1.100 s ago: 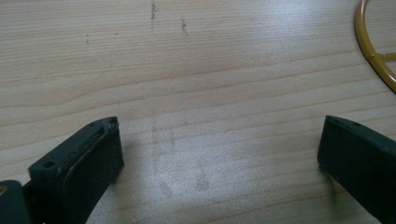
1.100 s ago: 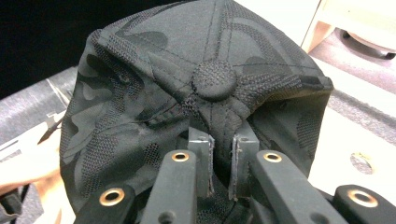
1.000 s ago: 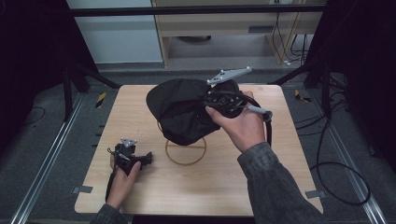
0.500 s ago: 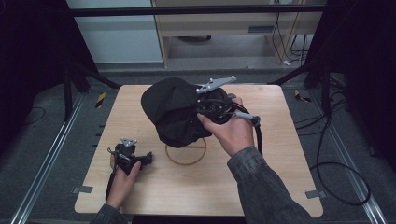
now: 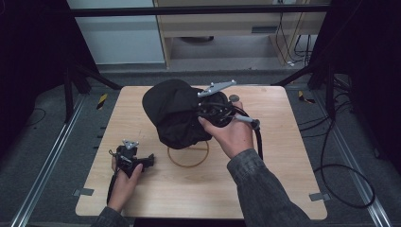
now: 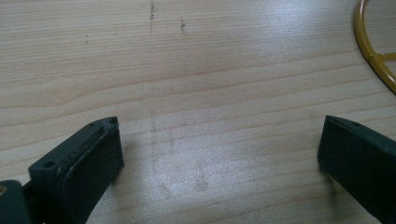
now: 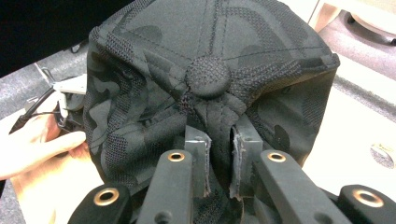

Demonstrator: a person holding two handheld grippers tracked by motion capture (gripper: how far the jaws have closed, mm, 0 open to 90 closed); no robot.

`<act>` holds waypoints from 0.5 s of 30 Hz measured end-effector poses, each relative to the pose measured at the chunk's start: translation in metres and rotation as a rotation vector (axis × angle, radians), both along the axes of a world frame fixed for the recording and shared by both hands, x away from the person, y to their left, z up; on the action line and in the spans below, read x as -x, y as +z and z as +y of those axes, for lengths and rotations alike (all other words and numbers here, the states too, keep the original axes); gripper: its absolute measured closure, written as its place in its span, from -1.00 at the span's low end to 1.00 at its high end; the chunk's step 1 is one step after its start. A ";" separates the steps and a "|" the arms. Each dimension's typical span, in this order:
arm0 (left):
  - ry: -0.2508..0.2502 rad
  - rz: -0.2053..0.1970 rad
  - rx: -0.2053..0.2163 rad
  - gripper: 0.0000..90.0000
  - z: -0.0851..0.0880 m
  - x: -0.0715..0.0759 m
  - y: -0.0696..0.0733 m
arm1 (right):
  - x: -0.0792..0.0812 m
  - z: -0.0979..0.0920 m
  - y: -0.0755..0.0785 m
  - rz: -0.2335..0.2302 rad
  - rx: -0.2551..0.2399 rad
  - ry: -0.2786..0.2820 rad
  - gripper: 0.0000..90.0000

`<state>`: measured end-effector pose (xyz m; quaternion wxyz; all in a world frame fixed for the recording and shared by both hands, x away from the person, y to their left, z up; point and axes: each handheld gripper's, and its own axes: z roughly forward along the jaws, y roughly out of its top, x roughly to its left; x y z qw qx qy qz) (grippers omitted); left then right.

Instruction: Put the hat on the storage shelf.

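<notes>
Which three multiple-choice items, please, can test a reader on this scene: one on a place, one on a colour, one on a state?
1. Where does the left gripper rest?
A. on the table, left of the ring stand
B. above the cap
C. on the floor

2. What colour is the ring stand?
A. red
B. yellow-gold
C. white

3. How do the right gripper's fingers stand?
A. wide open
B. shut on nothing
C. shut on the cap

Answers:
1 A, the high view shows it low on the table, beside the ring.
2 B, the left gripper view shows its rim yellow-gold.
3 C, the right gripper view shows cloth of the cap pinched between the fingers.
</notes>
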<state>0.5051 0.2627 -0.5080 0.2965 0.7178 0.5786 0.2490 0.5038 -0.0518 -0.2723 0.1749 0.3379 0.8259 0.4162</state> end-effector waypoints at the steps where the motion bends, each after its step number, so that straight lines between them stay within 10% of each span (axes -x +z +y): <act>1: 0.000 0.000 0.000 -1.00 0.000 0.000 0.000 | 0.000 0.000 -0.001 0.001 -0.001 0.000 0.78; 15: -0.001 0.001 -0.002 -1.00 0.000 0.000 0.000 | -0.003 0.000 -0.010 0.014 -0.011 -0.001 0.73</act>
